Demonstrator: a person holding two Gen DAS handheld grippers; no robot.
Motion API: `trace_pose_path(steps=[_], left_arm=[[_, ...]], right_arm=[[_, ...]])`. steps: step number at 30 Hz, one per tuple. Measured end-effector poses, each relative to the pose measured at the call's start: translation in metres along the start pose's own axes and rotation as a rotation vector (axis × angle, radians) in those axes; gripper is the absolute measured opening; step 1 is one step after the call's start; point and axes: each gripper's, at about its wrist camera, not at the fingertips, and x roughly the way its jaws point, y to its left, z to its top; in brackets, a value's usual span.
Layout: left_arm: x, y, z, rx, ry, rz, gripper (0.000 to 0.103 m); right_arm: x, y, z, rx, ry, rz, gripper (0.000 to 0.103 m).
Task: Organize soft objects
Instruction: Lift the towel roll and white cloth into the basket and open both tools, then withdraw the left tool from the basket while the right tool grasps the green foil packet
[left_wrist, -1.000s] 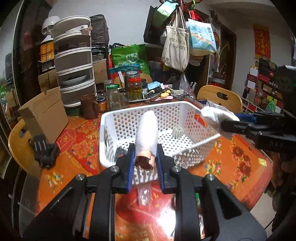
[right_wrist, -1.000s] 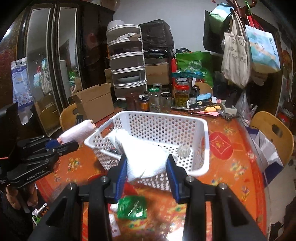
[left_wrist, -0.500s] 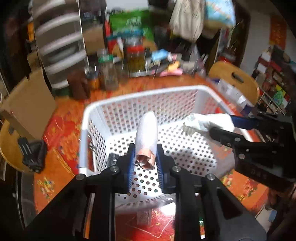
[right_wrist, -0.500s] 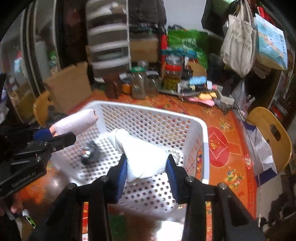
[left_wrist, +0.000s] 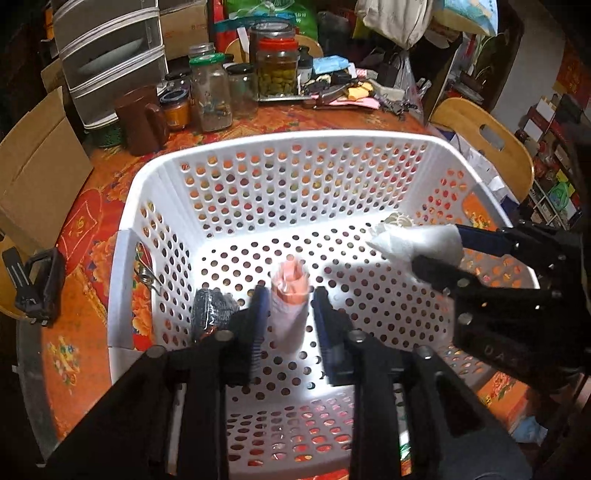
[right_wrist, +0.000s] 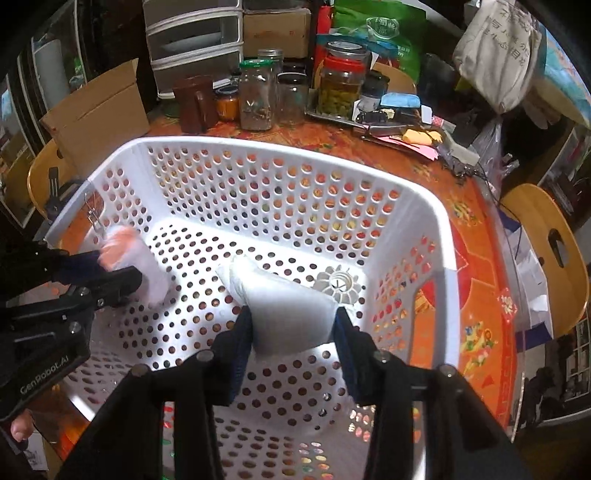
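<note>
A white perforated basket (left_wrist: 295, 147) (right_wrist: 258, 147) stands on the red patterned table. My left gripper (left_wrist: 290, 314) is over the basket, its jaws spread apart; the pink and white rolled cloth (left_wrist: 290, 295) hangs between them, blurred, with gaps on both sides. It also shows at left in the right wrist view (right_wrist: 129, 254). My right gripper (right_wrist: 293, 325) is shut on a white folded cloth (right_wrist: 284, 306) inside the basket; the same cloth shows in the left wrist view (left_wrist: 417, 240). A dark rolled item (left_wrist: 212, 310) lies on the basket floor.
A small white ribbed object (right_wrist: 338, 284) lies on the basket floor. Glass jars (left_wrist: 210, 96), a brown mug (left_wrist: 142, 118), a drawer unit (left_wrist: 107, 55) and a cardboard box (left_wrist: 33, 166) stand behind the basket. A wooden chair (left_wrist: 487, 140) is at right.
Both grippers have moved forward and down over the basket. The left jaws have opened and the rolled cloth is dropping free. The right gripper still holds the white cloth.
</note>
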Motion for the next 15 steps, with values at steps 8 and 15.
trace_pose_path(steps=[8,15], left_arm=[[-0.042,0.003,-0.007,0.008,-0.132,0.004,0.079],[-0.074,0.002,-0.014,0.034,-0.213,0.053,0.085]], right_arm=[[-0.019,-0.003,-0.004,0.024,-0.070,0.054,0.086],[-0.040,-0.008,-0.012,0.034,-0.119,0.077,0.096]])
